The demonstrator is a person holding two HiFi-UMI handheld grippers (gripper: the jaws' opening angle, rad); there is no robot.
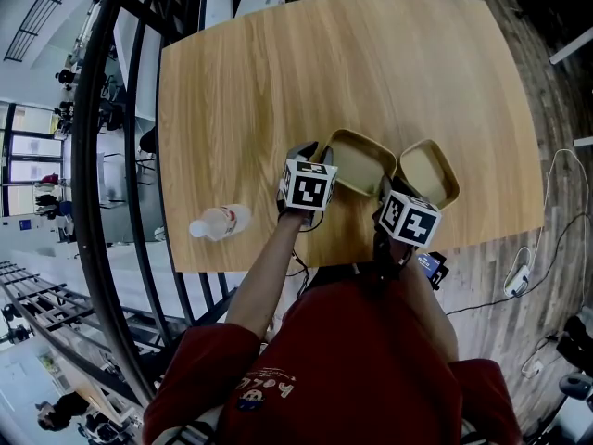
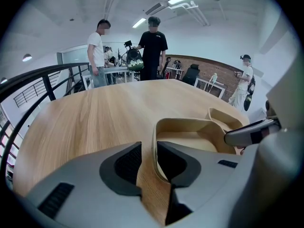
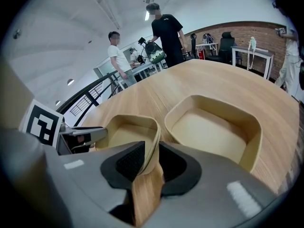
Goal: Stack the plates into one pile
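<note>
Two beige, square-ish plates sit side by side on the wooden table [image 1: 278,82] near its front edge: a left plate [image 1: 357,160] [image 2: 190,139] [image 3: 126,134] and a right plate [image 1: 431,172] [image 2: 228,120] [image 3: 213,129]. My left gripper [image 1: 313,156] [image 2: 148,148] is open, straddling the left plate's left rim; bare wood shows between the rim and the left pad. My right gripper [image 1: 387,195] [image 3: 152,151] is open too, with the same plate's near right corner rim standing between its pads and leaning toward the left one. The plate rests on the table.
A plastic water bottle [image 1: 220,222] lies at the table's near left edge. A black railing [image 1: 102,156] runs along the left side. Two people [image 2: 153,46] stand beyond the far edge, another [image 2: 244,82] further right. Cables [image 1: 519,276] lie on the floor at the right.
</note>
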